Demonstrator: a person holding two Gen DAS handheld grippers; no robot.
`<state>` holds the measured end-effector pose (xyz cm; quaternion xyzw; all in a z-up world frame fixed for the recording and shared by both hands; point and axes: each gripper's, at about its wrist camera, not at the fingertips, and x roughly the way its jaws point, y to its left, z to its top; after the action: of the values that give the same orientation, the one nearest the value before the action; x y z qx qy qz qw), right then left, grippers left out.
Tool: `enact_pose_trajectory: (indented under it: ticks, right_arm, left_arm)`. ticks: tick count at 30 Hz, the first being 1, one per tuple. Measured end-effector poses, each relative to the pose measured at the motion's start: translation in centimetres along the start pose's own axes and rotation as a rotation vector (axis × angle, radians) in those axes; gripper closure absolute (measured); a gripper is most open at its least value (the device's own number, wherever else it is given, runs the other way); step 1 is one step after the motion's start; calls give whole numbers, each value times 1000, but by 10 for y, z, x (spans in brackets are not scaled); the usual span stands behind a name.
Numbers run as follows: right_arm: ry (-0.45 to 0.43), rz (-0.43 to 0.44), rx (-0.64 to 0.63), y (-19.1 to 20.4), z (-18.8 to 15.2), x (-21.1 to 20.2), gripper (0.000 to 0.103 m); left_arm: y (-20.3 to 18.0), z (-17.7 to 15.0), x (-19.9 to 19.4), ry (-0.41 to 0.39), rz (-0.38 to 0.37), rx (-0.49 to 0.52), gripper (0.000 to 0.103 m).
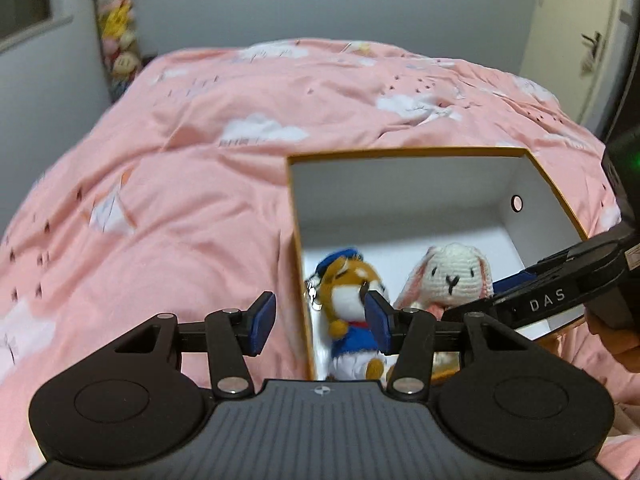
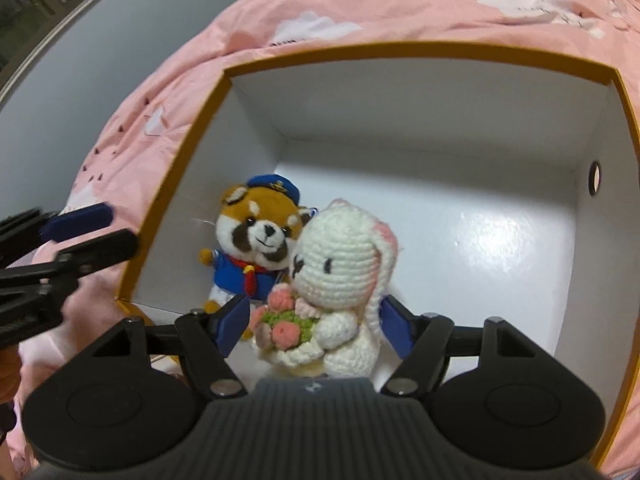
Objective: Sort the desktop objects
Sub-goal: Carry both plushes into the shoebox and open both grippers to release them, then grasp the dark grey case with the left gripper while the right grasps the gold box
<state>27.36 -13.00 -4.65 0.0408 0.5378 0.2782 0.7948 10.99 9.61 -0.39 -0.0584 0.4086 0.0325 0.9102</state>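
An orange-rimmed cardboard box [image 1: 400, 153] [image 2: 400, 50] with a white inside lies on the bed. In it stand a red panda plush [image 1: 348, 292] [image 2: 256, 240] in a blue sailor suit and a white crocheted bunny [image 1: 452, 276] [image 2: 340, 260] holding a bouquet. My right gripper [image 2: 312, 328] [image 1: 496, 294] reaches into the box. Its blue pads sit either side of the bunny's body, with a small gap showing on the left. My left gripper [image 1: 320, 322] [image 2: 80, 232] hangs open over the box's left wall, with nothing between its fingers.
A pink bedcover [image 1: 180, 180] with white clouds surrounds the box. A string of plush toys [image 1: 118, 32] hangs in the far left corner, and a door with a handle [image 1: 592, 48] is at the far right. A hand [image 1: 616, 340] holds the right gripper.
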Motion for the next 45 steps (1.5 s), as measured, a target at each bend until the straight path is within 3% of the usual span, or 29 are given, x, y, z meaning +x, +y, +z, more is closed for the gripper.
enact_pose_trajectory:
  ticks: [3,9,11,22,25,34,39,45]
  right_arm:
    - [8,-9,25,-1,4,10,47]
    - [21,51,91,4,15,27,54]
    - [36,88,114,7,18,30,64]
    - [-2,40,96,8,16,23,59]
    - [-41,29,54,11,12,10,48]
    - [-299,11,-140,23,-18,-69,31]
    - [-410,34,-175,24,-64,-100,32]
    - [-374,86,-171,29,-102,-105,51]
  left_arm:
    - [10,-4,7,35,-13,-54,61]
    - [12,-11,11,49,-64,-84,70]
    - [12,-12,11,52,-65,-90,71]
    - [4,-14,-3,15,-14,-103,71]
    - [0,-14,-15,-17,21,-109,71]
    - [-25,-19,-56,-107,44,-84,70]
    - [-45,-41,-70,-86,40,-55,71]
    - [-66,-74,-76,-8,31,-4,71]
